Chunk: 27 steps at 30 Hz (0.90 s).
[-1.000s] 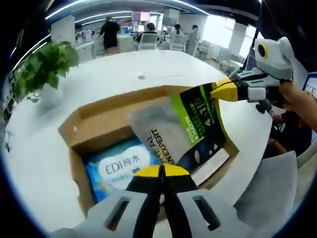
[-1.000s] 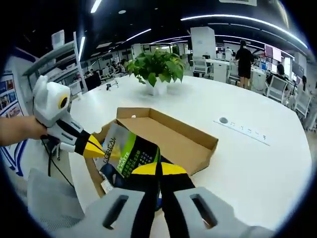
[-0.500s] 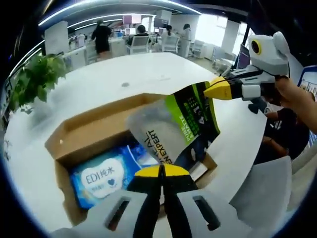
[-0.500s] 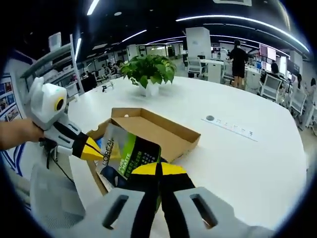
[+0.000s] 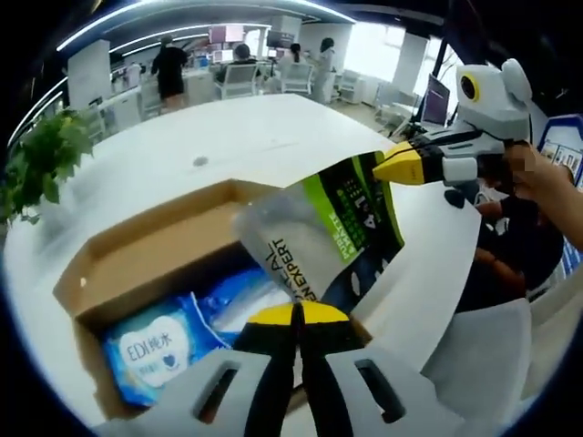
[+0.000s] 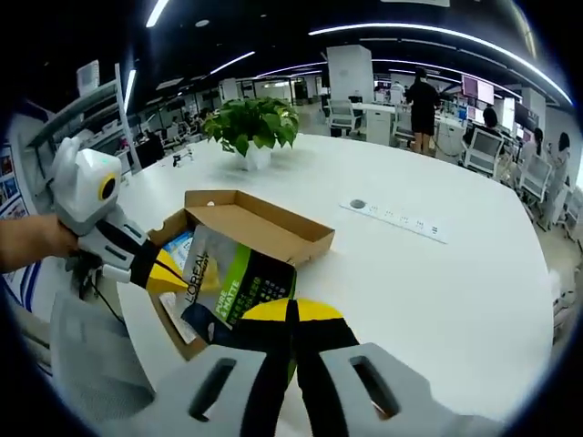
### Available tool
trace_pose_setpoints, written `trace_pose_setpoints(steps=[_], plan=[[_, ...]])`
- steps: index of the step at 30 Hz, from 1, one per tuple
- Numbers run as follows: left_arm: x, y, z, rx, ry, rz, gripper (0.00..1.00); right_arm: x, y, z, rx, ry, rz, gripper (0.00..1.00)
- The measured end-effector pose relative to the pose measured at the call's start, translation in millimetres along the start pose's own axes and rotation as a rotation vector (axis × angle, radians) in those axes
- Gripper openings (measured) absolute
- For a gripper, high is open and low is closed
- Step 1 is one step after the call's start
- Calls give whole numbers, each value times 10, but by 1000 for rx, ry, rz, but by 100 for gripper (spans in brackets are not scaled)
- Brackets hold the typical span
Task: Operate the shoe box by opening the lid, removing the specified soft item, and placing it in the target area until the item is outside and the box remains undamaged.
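Both the left gripper [image 5: 299, 314] and the right gripper [image 5: 393, 167] were clamped on the soft grey, green and black pouch [image 5: 323, 238], held above the open brown cardboard shoe box [image 5: 137, 250]. Uneven pulling could probably have torn it, or an early release dropped it back onto the blue wipes pack [image 5: 155, 346].

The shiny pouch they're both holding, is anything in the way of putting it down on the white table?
Nothing visible is. The pouch is pinched between the left gripper and right gripper, above the open shoe box. The white table beside the box is bare, apart from a socket strip farther off.
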<state>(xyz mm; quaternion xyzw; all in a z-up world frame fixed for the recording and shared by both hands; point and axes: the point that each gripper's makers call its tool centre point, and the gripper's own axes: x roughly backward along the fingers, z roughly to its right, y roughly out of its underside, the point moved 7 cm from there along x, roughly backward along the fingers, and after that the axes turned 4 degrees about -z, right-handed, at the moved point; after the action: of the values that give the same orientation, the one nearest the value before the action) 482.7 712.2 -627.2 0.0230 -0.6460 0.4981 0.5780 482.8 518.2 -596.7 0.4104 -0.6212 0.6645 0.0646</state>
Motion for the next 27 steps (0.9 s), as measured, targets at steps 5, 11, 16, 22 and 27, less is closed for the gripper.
trace_pose_setpoints(steps=[5,11,16,22,27], plan=[[-98,-71,63,-5,22,-4,0,44,72,115,-11,18,-13,0],[-206,-141,156,-13,50,-13,0,91,133,241,-28,39,-24,0],[-307,-188,223,-26,73,-24,0,108,175,351,-39,53,-34,0],[-439,-229,246,-30,91,-37,0,81,224,458,-47,67,-50,0],[-546,-267,243,-26,98,-54,0,22,292,560,-61,77,-67,0]])
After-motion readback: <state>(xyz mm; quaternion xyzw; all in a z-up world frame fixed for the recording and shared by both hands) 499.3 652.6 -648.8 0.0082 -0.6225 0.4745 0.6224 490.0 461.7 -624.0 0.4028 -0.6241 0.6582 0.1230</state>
